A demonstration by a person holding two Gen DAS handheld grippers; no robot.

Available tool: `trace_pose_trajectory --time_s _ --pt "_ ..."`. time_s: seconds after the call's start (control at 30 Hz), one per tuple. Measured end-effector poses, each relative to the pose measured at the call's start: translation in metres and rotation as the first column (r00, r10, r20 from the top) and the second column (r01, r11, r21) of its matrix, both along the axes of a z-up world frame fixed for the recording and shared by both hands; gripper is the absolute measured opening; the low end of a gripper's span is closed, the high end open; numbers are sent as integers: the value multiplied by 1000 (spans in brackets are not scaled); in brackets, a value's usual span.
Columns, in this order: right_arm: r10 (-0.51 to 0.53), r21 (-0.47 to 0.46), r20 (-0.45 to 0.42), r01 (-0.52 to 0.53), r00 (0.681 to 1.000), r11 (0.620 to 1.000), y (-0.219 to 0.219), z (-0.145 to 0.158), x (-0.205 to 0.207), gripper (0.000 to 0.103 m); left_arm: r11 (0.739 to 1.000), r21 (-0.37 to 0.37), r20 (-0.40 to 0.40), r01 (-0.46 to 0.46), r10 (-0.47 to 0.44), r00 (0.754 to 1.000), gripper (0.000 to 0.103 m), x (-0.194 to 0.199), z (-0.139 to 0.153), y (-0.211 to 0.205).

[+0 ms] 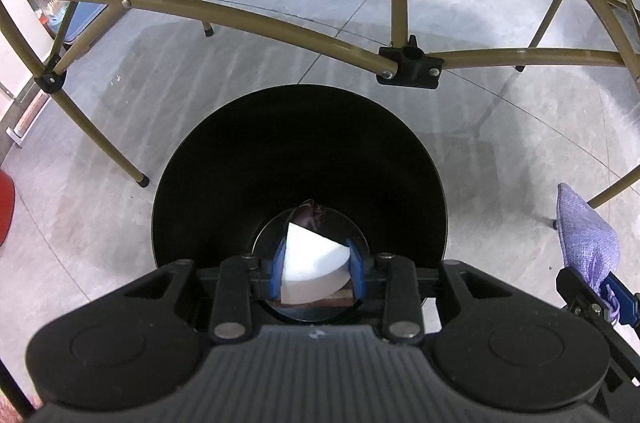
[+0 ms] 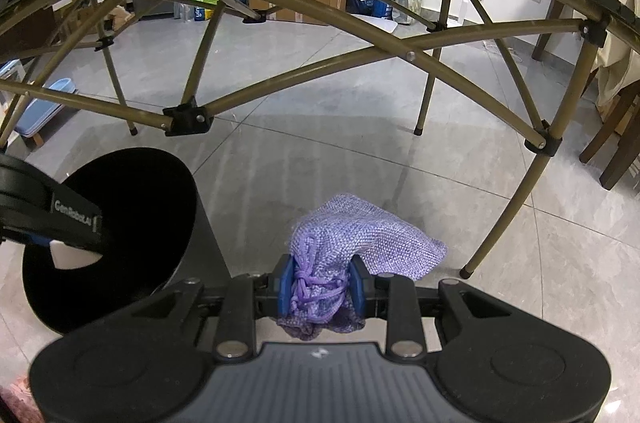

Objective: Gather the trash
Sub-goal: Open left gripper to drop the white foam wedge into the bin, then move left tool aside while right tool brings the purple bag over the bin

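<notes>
Left wrist view: a white foam wedge point(image 1: 310, 263) is clamped in the left gripper point(image 1: 316, 273) above the black bin point(image 1: 224, 183); a purple pouch point(image 2: 352, 247) is pinched by the right gripper point(image 2: 322, 287).

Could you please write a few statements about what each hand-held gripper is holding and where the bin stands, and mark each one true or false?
1. The left hand-held gripper grips a white foam wedge over the black bin. True.
2. The right hand-held gripper is open. False: it is shut on a purple drawstring pouch.
3. The purple drawstring pouch is already in the black bin. False: it is held beside it, above the floor.
4. The black bin stands on a grey tiled floor. True.
</notes>
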State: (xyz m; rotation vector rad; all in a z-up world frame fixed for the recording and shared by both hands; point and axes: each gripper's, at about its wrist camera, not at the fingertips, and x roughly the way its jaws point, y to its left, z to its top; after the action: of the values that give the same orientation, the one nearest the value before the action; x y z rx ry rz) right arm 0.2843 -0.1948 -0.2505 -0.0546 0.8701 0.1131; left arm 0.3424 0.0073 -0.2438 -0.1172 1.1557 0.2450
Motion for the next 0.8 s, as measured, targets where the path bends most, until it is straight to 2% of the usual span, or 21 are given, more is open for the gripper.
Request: trace_pose_trajectory --time_s 0.1,0.13,0.17,0.23,0.27,0.4,0.8 --pt "1 1 -5 -1 1000 1000 0 -1 0 28 1000 -5 -3 -3 3 1000 44 0 0 -1" --pt "0 1 -6 0 1000 1000 0 -1 0 28 1000 -6 -5 0 0 1000 59 1 0 -2" --pt "-1 1 -7 1 1000 1000 0 -1 1 28 1000 -8 -7 0 0 1000 81 0 0 -3" --pt "-3 0 -9 3 1000 1000 -1 -1 1 28 1000 -8 -1 -7 7 1000 100 -1 2 -3" --pt "-6 -1 -11 6 1000 1000 -1 -1 1 28 1000 -7 0 -5 5 1000 103 -1 3 -3" --pt "-13 -3 -22 13 1000 1000 -2 -3 2 28 999 -33 -15 -2 1 1000 103 0 4 -3" --pt "-8 6 -32 9 999 1000 -3 -2 2 28 999 -31 -25 11 -11 1000 103 -3 8 -2"
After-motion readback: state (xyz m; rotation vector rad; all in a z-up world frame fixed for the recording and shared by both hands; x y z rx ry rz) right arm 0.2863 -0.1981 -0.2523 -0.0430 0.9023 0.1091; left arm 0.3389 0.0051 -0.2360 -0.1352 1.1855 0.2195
